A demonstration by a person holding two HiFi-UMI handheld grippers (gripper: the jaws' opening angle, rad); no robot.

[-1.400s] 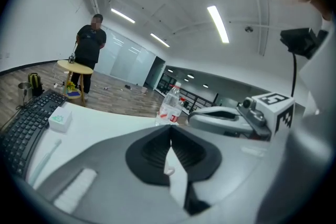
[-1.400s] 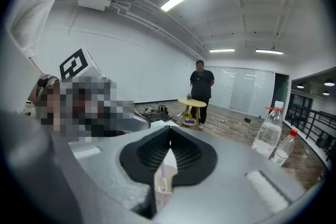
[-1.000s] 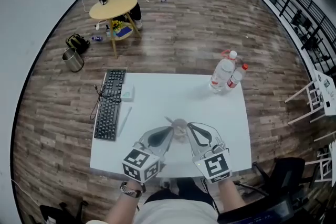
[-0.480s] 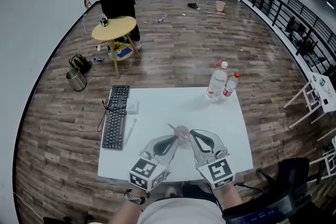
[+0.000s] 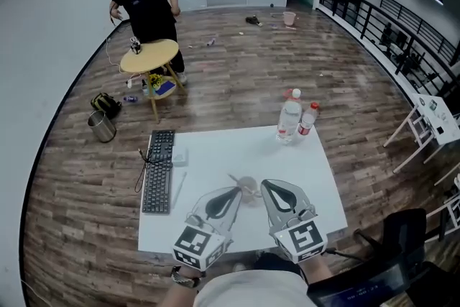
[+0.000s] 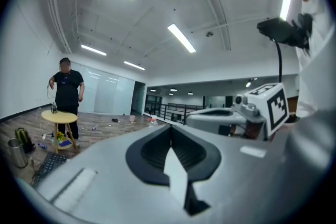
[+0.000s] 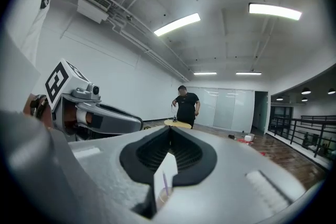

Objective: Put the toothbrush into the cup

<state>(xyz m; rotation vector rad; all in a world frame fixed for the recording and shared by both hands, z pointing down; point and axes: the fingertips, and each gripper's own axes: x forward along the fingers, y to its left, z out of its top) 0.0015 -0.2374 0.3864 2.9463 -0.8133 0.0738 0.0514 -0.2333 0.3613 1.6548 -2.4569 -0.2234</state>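
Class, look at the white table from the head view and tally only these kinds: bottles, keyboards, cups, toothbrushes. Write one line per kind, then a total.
Bottles: 2
Keyboard: 1
Cup: 1
Toothbrush: 1
Total: 5

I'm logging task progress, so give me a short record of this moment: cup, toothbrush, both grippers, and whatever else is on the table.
cup: upright on table, by the gripper tips
toothbrush: standing in cup, leaning
left gripper: jaws shut, empty
right gripper: jaws shut, empty
also on table: keyboard, two bottles
task: looks done
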